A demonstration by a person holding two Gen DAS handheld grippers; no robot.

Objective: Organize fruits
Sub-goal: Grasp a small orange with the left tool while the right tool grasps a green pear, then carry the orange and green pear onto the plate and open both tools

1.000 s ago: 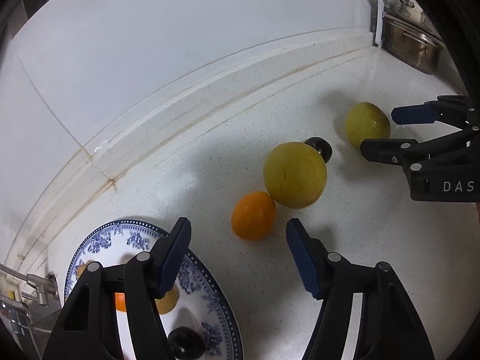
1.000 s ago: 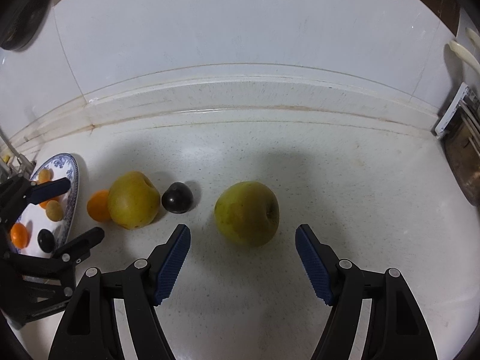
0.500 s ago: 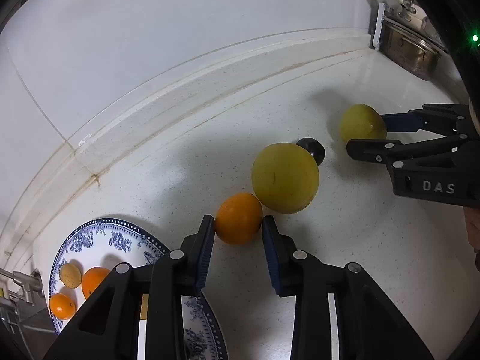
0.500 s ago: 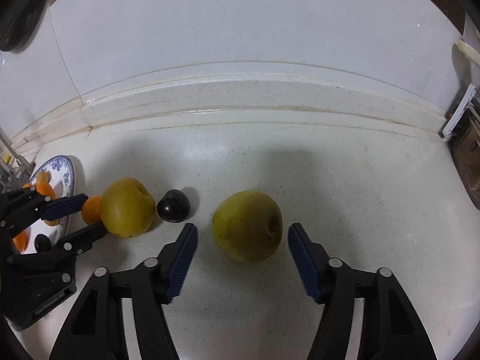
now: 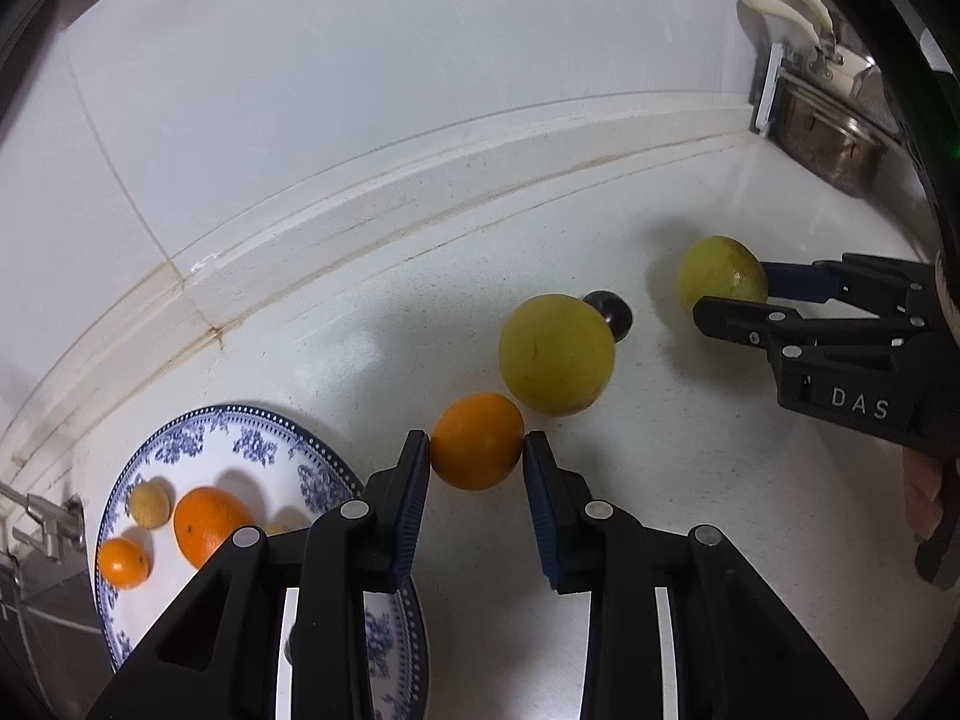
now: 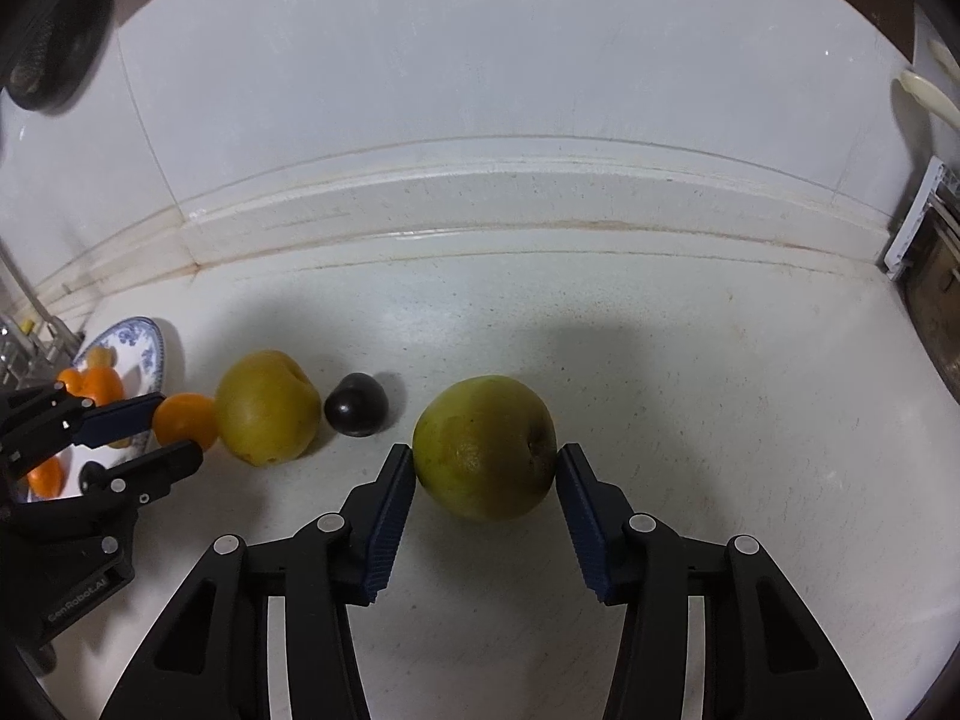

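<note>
Both grippers have just closed on fruit: the left gripper [image 5: 477, 450] clenches the orange [image 5: 477, 449] at 12 o'clock, the right gripper [image 6: 485, 462] clamps the green pear [image 6: 485, 447], both ready for lifting toward the plate [image 5: 264, 441].

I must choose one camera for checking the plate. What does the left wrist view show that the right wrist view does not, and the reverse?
Only the left wrist view shows the whole plate from above, with two oranges and a small pale fruit on it, and the right gripper from the side. Only the right wrist view shows the dark plum unhidden and the left gripper from the side. Both show the orange between the left fingers, the big yellow fruit, and the yellow-green fruit between the right fingers.
</note>
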